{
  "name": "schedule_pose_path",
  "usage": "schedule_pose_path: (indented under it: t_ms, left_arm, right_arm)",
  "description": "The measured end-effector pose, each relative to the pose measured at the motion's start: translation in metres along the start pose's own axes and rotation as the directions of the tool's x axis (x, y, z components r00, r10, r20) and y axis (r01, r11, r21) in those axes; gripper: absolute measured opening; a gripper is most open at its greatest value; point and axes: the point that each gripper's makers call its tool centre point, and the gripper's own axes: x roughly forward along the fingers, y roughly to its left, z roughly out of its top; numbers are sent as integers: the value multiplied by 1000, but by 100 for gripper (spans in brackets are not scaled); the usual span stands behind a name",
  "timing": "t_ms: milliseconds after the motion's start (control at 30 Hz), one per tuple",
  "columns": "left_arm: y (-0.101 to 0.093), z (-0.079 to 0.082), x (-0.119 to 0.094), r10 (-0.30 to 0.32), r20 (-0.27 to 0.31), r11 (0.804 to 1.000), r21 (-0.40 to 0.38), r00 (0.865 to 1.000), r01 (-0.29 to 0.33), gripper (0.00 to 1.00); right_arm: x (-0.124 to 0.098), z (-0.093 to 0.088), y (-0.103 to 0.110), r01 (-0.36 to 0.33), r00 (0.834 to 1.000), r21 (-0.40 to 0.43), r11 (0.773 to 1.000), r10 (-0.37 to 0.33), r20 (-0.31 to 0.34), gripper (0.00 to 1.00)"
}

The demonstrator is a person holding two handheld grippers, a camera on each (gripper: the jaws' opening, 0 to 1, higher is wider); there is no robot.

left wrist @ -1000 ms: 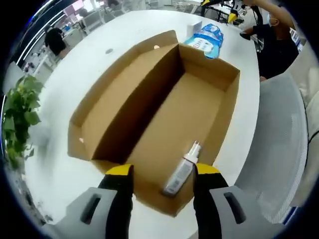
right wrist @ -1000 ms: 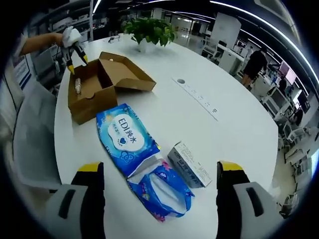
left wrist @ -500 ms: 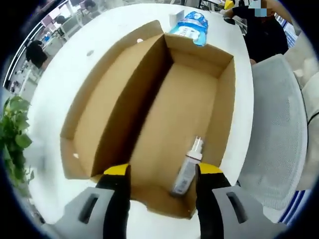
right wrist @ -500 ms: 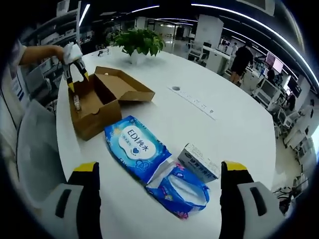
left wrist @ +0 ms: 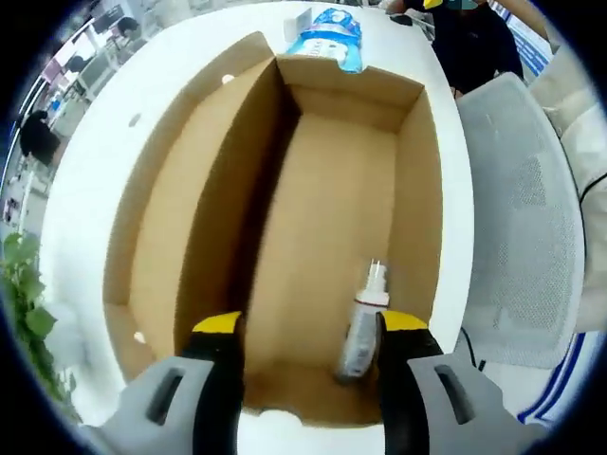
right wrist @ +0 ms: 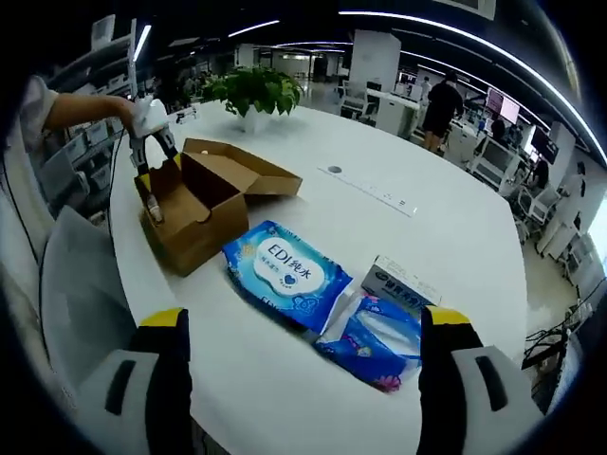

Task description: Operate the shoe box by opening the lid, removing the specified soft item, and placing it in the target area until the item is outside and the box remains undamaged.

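The big blue wipes pack [right wrist: 287,275] on the white table [right wrist: 446,237] has "EDI" printed on its white label, with two more signs after it that I cannot make out for sure. Just beside it lies a smaller blue pack [right wrist: 375,339], and touching that is a small white carton [right wrist: 405,285] with print too tiny for me to read. All three lie near my edge of the table in the right gripper view.

My right gripper [right wrist: 306,327] is wide open. Its two yellow-tipped jaws stand far apart with the packs showing between them, and it holds nothing and touches nothing.

My left gripper [left wrist: 305,327] is open too, and it hangs over the near end of the shoe box [left wrist: 417,190]. The little spray bottle [left wrist: 360,327] lies flat on the box floor, close to the near right corner, with its cap pointing to the far end. It sits between my two jaws, closer to the right one, and I cannot tell if that jaw touches it. It has a label but I cannot read it.

The lid [left wrist: 156,218] is open and folded out to the left side of the box. The box stands near the table edge, by a grey mesh chair [left wrist: 517,218]. A green plant [right wrist: 251,90] stands at the far edge of the table, past the box
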Motion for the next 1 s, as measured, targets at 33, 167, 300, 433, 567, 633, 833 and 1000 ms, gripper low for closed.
schedule_pose_path:
  t_ms: [33,167,300,433,567,633,833,1000]
  left_arm:
    - [0,1,1,-5,-2,1000,14,1000,5,56]
    - [-1,3,7,-22,-9,998,51,1000,22,56]
    - [-4,4,11,-53,-16,995,88,998,54,57]
    - [-6,4,16,-83,-28,988,130,996,86,57]
    - [-10,4,19,-113,-38,982,151,993,117,59]
    - [-14,4,22,-139,-45,976,161,989,145,60]
    - [-20,2,27,-184,-65,963,186,981,193,60]
    - [-21,-2,33,-195,-84,957,200,977,208,58]
  right_arm:
    - [-1,-1,2,0,1000,2,1000,0,0,96]
    - [-5,-7,12,6,1000,21,1000,-6,5,96]
    - [-8,-13,20,11,1000,41,999,-11,7,96]
    - [-9,-20,24,15,1000,58,998,-15,0,96]
    - [-11,-24,29,17,1000,81,997,-17,2,96]
    - [-12,-28,33,16,1000,89,996,-16,0,96]
    - [-13,-33,34,23,1000,116,993,-23,-4,96]
    - [-13,-34,35,28,1000,129,991,-28,0,96]
